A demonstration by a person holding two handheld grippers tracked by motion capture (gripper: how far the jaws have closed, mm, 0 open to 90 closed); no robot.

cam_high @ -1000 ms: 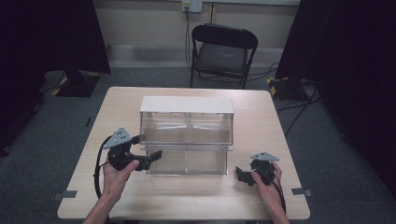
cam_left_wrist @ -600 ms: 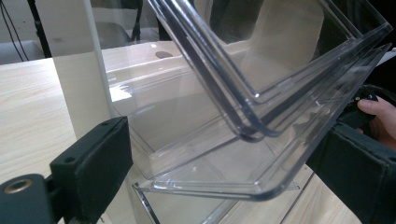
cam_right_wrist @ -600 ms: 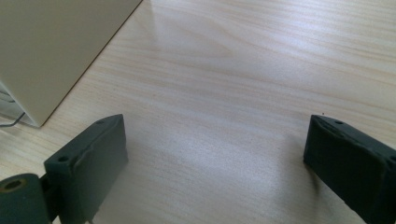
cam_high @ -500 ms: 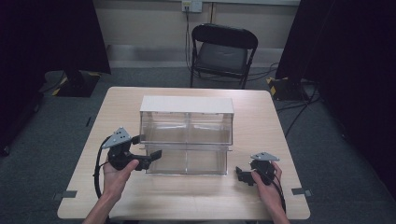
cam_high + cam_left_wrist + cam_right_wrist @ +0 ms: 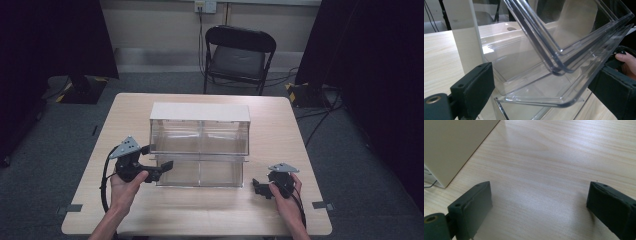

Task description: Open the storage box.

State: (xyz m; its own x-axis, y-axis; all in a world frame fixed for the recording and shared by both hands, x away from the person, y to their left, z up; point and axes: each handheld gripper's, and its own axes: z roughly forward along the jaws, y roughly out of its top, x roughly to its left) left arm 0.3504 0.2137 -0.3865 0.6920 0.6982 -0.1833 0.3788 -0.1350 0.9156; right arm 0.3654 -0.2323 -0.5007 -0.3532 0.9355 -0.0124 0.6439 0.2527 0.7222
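A clear plastic drawer cabinet with a white top [image 5: 200, 131] stands upright mid-bench [image 5: 210, 215]; its lower left drawer [image 5: 549, 85] is pulled out.

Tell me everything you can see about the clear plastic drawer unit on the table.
The drawer unit stands upright near the middle of the wooden table. It has a white top and side walls and see-through plastic drawers, two rows of two, all looking empty. The lower drawers are pulled out toward the person. The left gripper has its open fingers around the lower left drawer's front corner; whether they touch it is unclear.
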